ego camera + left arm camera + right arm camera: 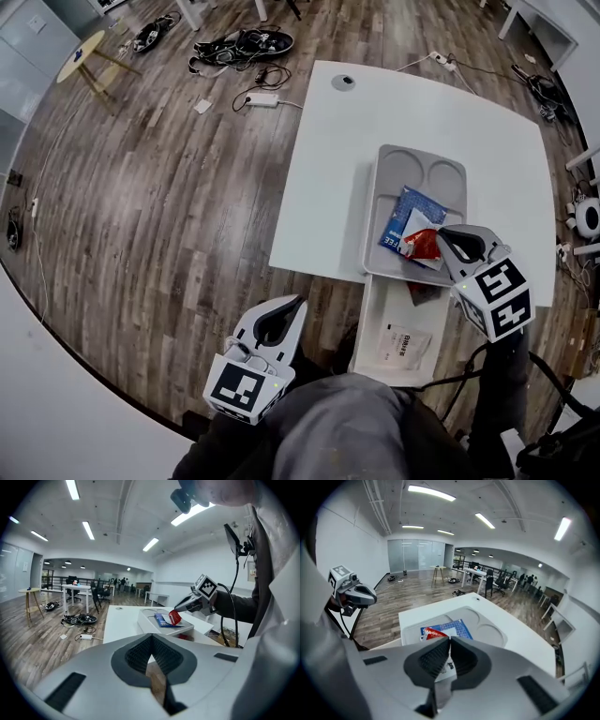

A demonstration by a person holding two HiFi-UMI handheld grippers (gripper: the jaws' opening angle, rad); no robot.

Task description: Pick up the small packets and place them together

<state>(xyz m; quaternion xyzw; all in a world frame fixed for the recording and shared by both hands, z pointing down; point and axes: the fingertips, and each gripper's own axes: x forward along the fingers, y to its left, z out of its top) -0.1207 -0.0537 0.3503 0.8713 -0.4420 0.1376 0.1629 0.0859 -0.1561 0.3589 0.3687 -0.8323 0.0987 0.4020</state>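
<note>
Fingers of right gripper (449, 640) pinch red packet (435, 633) | left gripper (151, 637) fingers together, empty

Head view: high above, facing steeply down on the white bench (319, 187) and grey tray (394, 159). Left tool (295, 305) view: low, off the bench, looking across it. Right tool (442, 236) view: close over the tray. All three share the tray; each tool view catches the other tool.

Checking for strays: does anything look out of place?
A white printed packet lies alone on the low white surface, off the grey compartment tray holding the blue rectangular packet; the right gripper holds a red packet over it.
</note>
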